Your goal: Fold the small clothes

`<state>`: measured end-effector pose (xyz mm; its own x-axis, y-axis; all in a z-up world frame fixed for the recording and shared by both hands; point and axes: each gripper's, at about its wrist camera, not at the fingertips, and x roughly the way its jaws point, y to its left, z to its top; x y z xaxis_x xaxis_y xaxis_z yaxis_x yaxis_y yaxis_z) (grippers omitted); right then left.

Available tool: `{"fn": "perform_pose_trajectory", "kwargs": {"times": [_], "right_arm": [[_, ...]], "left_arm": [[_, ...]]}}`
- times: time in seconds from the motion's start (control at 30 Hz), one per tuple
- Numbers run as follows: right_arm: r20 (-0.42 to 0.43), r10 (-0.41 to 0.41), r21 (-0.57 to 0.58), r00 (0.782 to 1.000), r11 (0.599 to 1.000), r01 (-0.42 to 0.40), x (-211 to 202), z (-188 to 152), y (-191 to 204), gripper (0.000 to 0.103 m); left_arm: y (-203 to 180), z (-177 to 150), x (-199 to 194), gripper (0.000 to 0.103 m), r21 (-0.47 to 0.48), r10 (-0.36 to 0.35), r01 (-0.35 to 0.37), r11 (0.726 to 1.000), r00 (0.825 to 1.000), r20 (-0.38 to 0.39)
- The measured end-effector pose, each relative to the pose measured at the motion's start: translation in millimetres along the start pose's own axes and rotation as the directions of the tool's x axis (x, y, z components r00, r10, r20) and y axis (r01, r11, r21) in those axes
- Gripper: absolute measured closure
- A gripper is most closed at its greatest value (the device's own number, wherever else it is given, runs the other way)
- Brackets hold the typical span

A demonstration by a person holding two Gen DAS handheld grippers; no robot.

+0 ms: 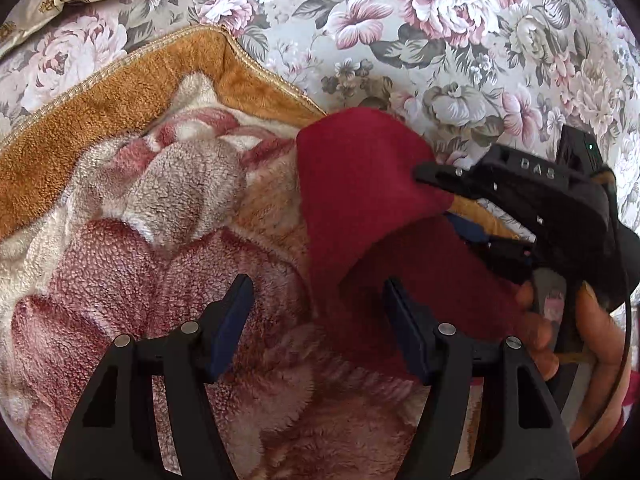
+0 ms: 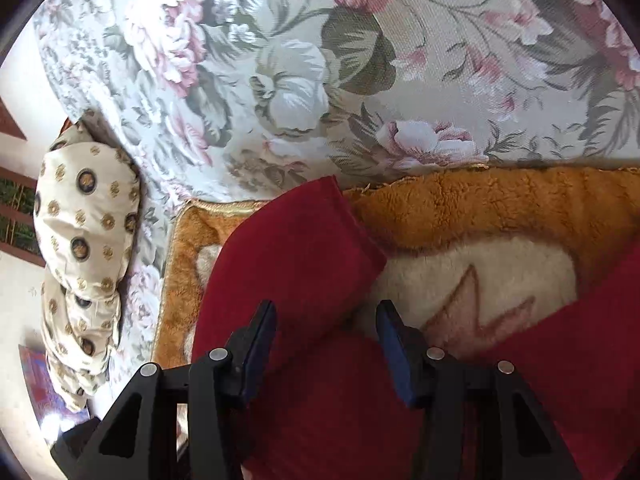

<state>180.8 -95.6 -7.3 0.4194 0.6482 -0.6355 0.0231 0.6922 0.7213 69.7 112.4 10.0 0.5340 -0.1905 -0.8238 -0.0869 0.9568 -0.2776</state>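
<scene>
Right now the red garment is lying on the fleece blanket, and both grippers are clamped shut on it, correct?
Not quite. The red garment does lie on the fleece blanket, but the grippers are not clamped shut. The right wrist view shows the right gripper with jaws apart over the cloth, and the left wrist view shows the left gripper open too.

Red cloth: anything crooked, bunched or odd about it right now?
Nothing damaged. The red cloth lies part-folded on the fleece blanket, one flap turned over at a slant, its corner poking past the blanket's edge. Both the left gripper and right gripper are open.
</scene>
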Motion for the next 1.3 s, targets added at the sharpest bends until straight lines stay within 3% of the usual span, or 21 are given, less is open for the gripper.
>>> {"fn": "perform_pose_trajectory", "kwargs": {"times": [0.07,0.1,0.2,0.33,0.47,0.6,0.7,0.77,0.83,0.87,1.0,1.07,1.13,1.23,1.27,1.3], "right_arm": [[0.022,0.03,-0.029,0.999,0.999,-0.029,2,4,6,0.077],[0.036,0.039,-0.041,0.999,0.998,-0.038,-1,4,9,0.095],[0.134,0.076,-0.085,0.988,0.994,-0.065,-42,-3,19,0.097],[0.268,0.142,-0.14,0.953,0.984,-0.108,-136,-15,20,0.097],[0.371,0.128,-0.18,0.92,0.982,-0.064,-236,-20,6,0.097],[0.441,0.065,-0.182,0.895,0.983,0.018,-319,-43,-25,0.097],[0.478,-0.08,-0.137,0.875,0.977,0.164,-362,-67,-69,0.097],[0.479,-0.179,-0.084,0.859,0.965,0.249,-373,-77,-109,0.097],[0.461,-0.314,-0.02,0.83,0.932,0.363,-369,-80,-154,0.097],[0.43,-0.358,0.013,0.829,0.92,0.391,-363,-80,-173,0.097],[0.331,-0.361,0.117,0.872,0.932,0.342,-344,-81,-231,0.097],[0.338,-0.347,0.133,0.875,0.938,0.321,-346,-86,-238,0.097],[0.37,-0.339,0.128,0.865,0.941,0.314,-358,-92,-231,0.097],[0.448,-0.357,0.111,0.82,0.932,0.345,-381,-99,-212,0.097],[0.448,-0.381,0.106,0.809,0.921,0.375,-381,-99,-212,0.097],[0.423,-0.404,0.092,0.811,0.91,0.405,-376,-98,-214,0.097]], "left_arm": [[-6,-2,3,0.036,0.033,0.03,-0.03,0.999,0.999,0.014],[-9,-2,5,0.036,0.046,0.046,-0.046,0.998,0.999,0.017],[-17,-1,3,0.036,0.044,0.069,-0.07,0.997,0.997,0.015],[-37,-7,-22,0.036,0.051,0.002,-0.005,0.999,0.999,0.046],[-67,-19,-49,0.036,0.105,-0.112,0.107,0.989,0.993,0.047],[-92,-31,-65,0.036,0.151,-0.19,0.184,0.971,0.981,0.024],[-105,-38,-75,0.036,0.177,-0.213,0.207,0.962,0.977,0.016],[-111,-38,-76,0.035,0.187,-0.199,0.191,0.964,0.98,0.027],[-117,-36,-71,0.035,0.179,-0.191,0.185,0.966,0.981,0.016],[-119,-35,-68,0.034,0.168,-0.195,0.191,0.967,0.981,0.006],[-135,-28,-48,0.033,0.145,-0.211,0.213,0.966,0.977,-0.029],[-148,-29,-41,0.033,0.167,-0.211,0.216,0.962,0.976,-0.049],[-163,-30,-33,0.033,0.191,-0.204,0.211,0.959,0.977,-0.056],[-181,-28,-16,0.033,0.235,-0.177,0.185,0.954,0.983,-0.053],[-185,-27,-10,0.033,0.252,-0.162,0.17,0.953,0.985,-0.054],[-189,-25,0,0.033,0.274,-0.135,0.147,0.95,0.989,-0.064]]}}
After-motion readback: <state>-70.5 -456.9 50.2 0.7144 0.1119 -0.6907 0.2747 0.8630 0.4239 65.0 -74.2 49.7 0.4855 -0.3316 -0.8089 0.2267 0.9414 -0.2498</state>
